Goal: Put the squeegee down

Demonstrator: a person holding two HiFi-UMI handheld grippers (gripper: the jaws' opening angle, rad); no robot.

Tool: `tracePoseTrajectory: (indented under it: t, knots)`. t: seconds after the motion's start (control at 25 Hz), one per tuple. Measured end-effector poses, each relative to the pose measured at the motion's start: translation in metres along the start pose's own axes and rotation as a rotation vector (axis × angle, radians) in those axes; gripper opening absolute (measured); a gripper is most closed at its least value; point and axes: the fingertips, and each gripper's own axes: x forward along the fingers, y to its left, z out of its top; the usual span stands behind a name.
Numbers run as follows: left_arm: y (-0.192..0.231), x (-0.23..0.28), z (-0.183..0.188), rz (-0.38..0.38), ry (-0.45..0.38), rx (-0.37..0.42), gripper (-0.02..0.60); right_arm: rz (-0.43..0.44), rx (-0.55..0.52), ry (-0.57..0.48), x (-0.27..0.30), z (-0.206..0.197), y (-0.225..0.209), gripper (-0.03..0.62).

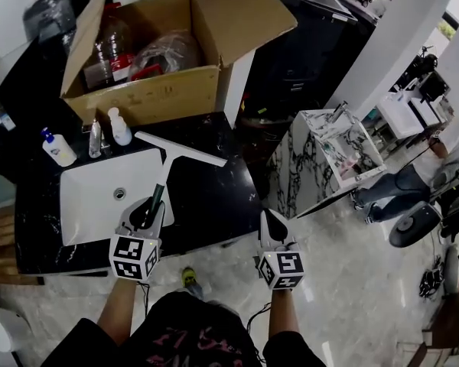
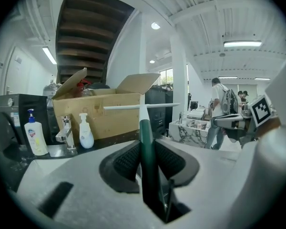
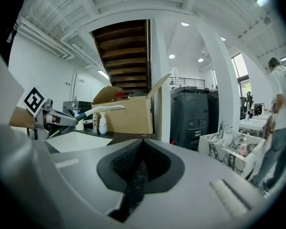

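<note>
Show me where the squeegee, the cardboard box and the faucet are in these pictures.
squeegee [image 1: 164,176], head view, on its handle just below the blade.
cardboard box [image 1: 149,98], head view, on its front wall.
faucet [image 2: 66,130], left gripper view, on its chrome body.

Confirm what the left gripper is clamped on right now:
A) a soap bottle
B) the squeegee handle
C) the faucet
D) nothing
B: the left gripper has its jaws pressed against the dark green handle of the squeegee, whose blade sticks out ahead.
</note>
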Motion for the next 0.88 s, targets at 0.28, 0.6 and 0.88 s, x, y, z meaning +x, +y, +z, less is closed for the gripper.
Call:
tracePoseTrajectory:
  t: [0.28,0.6,0.88]
  knots:
    - [0.011,0.028,0.005,0.02,0.021,-0.031,0.101,0.032,-0.009,0.011,0.035,0.008,-0.009,0.002]
    - [0.008,0.052,0.012,0.074,0.035,-0.045,0.101,0.092,-0.02,0.008,0.069,0.02,-0.033,0.0]
    - [-0.009,0.073,0.022,0.188,0.044,-0.081,0.101,0.216,-0.022,-0.005,0.104,0.028,-0.067,0.002]
